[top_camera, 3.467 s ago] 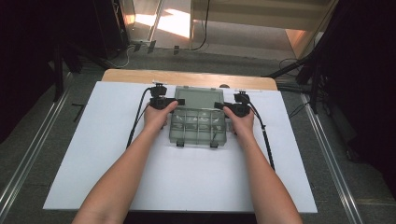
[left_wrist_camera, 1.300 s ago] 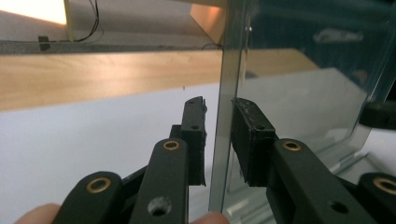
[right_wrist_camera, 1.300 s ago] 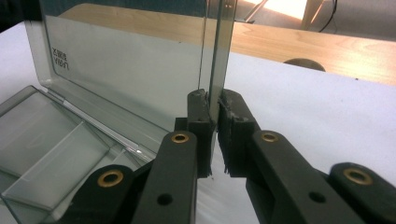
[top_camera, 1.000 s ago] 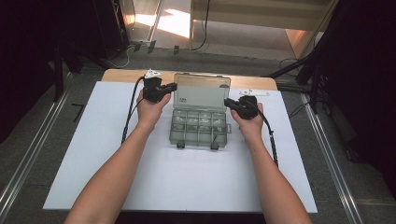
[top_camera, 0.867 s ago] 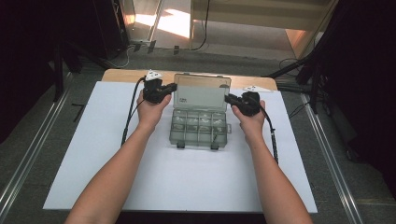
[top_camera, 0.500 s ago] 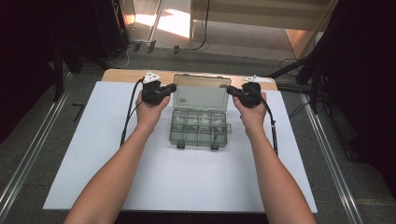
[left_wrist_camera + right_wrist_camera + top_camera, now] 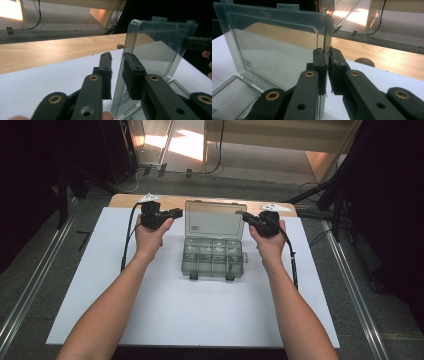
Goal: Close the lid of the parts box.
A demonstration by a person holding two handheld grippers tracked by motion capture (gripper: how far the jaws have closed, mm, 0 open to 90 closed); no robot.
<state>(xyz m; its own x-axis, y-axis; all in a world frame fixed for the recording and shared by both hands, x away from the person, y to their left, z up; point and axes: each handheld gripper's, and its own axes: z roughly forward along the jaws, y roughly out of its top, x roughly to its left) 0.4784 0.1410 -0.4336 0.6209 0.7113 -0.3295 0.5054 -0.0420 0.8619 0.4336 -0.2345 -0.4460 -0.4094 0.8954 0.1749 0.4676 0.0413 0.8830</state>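
Both forearms reach forward from the near edge, bare, roughly parallel and well apart. The left hand point(image 7: 149, 234) holds the left hand-held gripper point(image 7: 176, 213) raised, jaws pointing inward to the right; they have just been opening and now stand apart, though whether either pad touches anything is hard to judge. The right hand point(image 7: 270, 240) holds the right hand-held gripper point(image 7: 241, 213) at a similar height, jaws pointing left and pressed nearly together.

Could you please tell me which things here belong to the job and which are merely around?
In the job:
clear lid
compartment box
left hand-held gripper
right hand-held gripper

Merely around:
white mat
wooden table edge
floor cables
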